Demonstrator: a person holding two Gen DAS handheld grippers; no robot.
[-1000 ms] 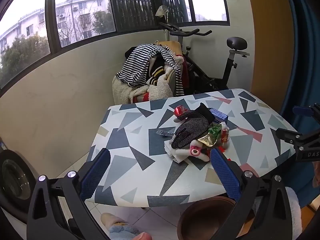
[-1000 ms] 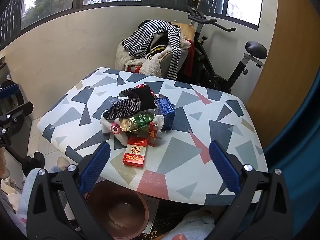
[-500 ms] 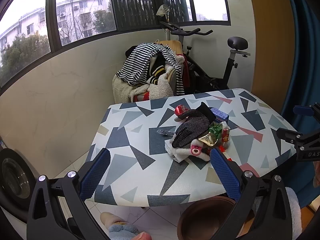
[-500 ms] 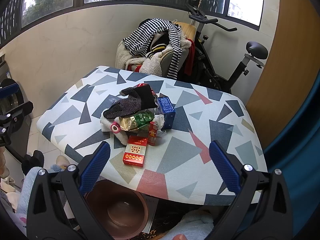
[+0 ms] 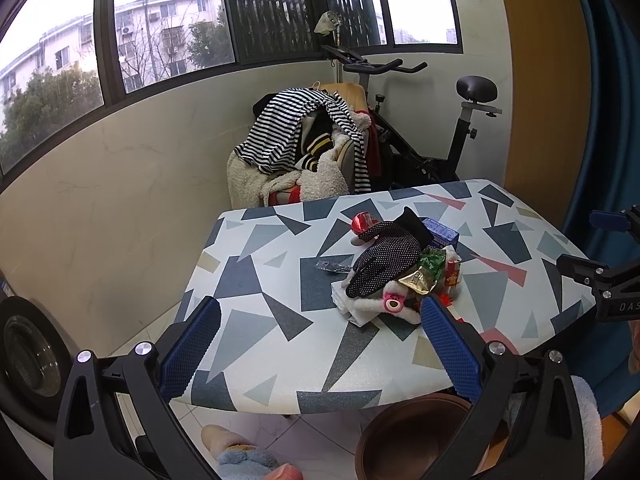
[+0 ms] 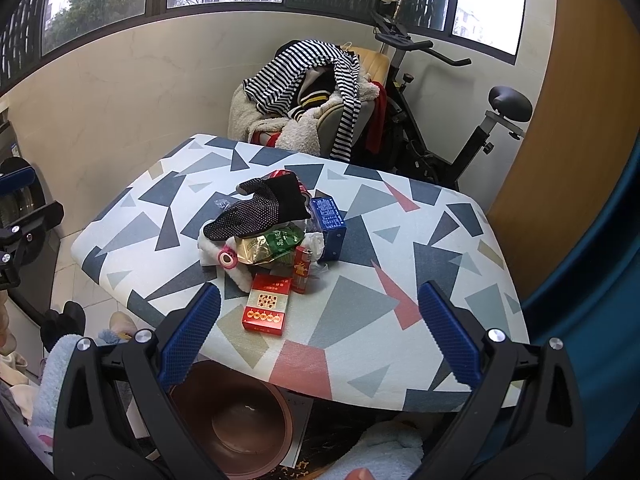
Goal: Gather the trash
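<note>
Left claw (image 5: pixel 320 344): spread wide, empty. Right claw (image 6: pixel 320 336): spread wide, empty.
Trash heap (image 6: pixel 276 232): mid-bench (image 6: pixel 400 320), ahead of both claws, apart from them; dotted black glove (image 6: pixel 248 212) on top, red cigarette pack (image 6: pixel 267 305) and red lighter (image 6: pixel 301 270) nearest the right claw.
Brown bin (image 6: pixel 240 428): below the right claw, under the bench edge.
Risk: loose heap; a careless pinch may scatter pieces off the bench.

Item count, table (image 6: pixel 400 320): one black dotted glove (image 6: pixel 250 212), one red cigarette pack (image 6: pixel 267 304), one red lighter (image 6: pixel 302 270), one blue box (image 6: pixel 329 220), one green-gold foil wrapper (image 6: pixel 268 246), one pink tape roll (image 6: pixel 228 258). Below: one brown bin (image 6: pixel 240 428).
</note>
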